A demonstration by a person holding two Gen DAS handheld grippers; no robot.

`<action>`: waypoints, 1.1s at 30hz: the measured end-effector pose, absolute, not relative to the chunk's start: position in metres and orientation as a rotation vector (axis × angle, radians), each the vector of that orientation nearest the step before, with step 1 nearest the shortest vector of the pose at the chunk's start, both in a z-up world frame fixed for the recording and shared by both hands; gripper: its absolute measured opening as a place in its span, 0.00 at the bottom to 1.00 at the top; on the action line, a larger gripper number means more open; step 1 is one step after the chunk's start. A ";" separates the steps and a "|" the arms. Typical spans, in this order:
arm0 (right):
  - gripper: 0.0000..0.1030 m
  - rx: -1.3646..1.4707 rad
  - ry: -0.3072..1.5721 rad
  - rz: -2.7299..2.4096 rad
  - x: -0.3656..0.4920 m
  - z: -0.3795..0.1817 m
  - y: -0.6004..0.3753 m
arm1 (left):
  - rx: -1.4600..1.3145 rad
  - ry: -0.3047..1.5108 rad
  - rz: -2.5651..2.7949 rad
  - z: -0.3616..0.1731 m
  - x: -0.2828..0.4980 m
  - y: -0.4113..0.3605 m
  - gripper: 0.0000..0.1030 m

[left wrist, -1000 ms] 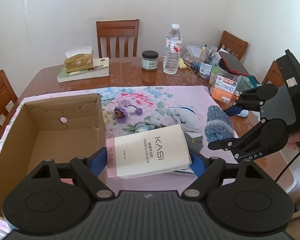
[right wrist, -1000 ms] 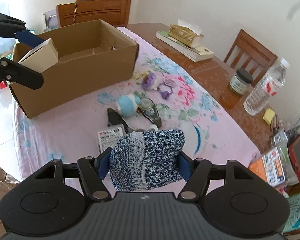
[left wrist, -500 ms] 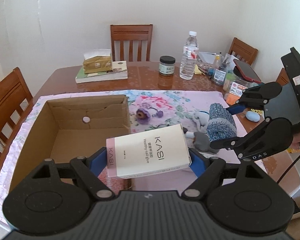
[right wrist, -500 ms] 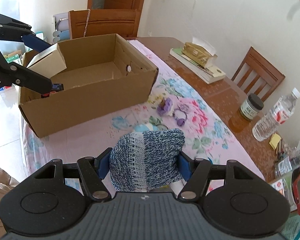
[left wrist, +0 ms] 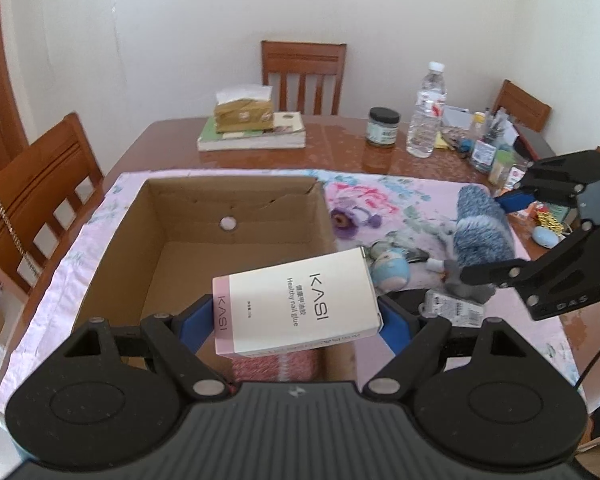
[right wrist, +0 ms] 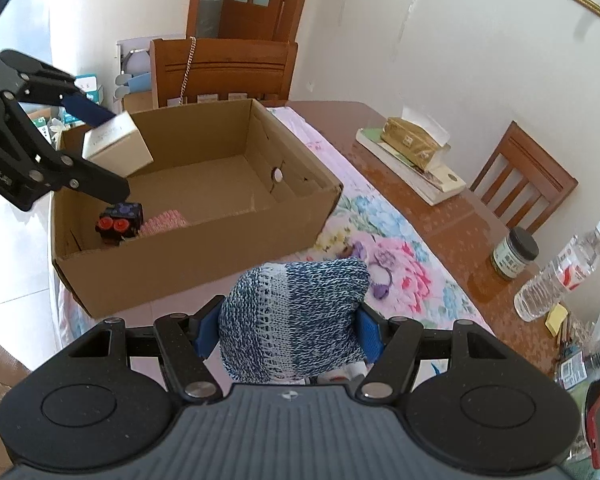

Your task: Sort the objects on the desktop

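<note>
My left gripper (left wrist: 295,322) is shut on a white and pink KASI box (left wrist: 297,306), held above the near right corner of the open cardboard box (left wrist: 235,200). In the right wrist view that KASI box (right wrist: 115,148) hangs over the carton's far left end. My right gripper (right wrist: 287,332) is shut on a blue and white knitted bundle (right wrist: 295,316), just short of the cardboard box's (right wrist: 203,268) near wall. Inside the carton lie a black toy with red knobs (right wrist: 119,222) and a pink knitted piece (right wrist: 163,222).
On the floral cloth (left wrist: 380,196) lie a purple toy (left wrist: 346,220), a blue plush (left wrist: 392,270), a grey piece and a label card (left wrist: 452,308). Further back stand a tissue pack on books (left wrist: 251,128), a jar (left wrist: 384,126), a water bottle (left wrist: 426,110) and clutter. Chairs surround the table.
Both grippers have carried their loads leftward towards the cardboard box. The KASI box has gone from beside the carton to above its corner, and the knitted bundle has come up to the carton's wall.
</note>
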State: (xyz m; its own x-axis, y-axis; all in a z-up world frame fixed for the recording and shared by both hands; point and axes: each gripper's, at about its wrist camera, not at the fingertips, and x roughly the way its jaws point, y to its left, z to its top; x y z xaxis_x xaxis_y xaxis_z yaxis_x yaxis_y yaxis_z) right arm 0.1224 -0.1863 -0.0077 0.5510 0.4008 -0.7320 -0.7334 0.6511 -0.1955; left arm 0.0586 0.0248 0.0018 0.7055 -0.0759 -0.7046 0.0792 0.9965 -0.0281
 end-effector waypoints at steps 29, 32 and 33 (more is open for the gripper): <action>0.69 -0.581 0.617 0.876 0.151 0.008 -0.096 | -0.026 0.886 -0.037 -0.018 0.055 0.055 0.92; 0.69 -0.586 0.615 0.891 0.154 0.008 -0.087 | -0.020 0.888 -0.028 -0.018 0.055 0.058 0.92; 0.69 -0.587 0.615 0.896 0.155 0.007 -0.084 | -0.018 0.889 -0.025 -0.019 0.055 0.059 0.92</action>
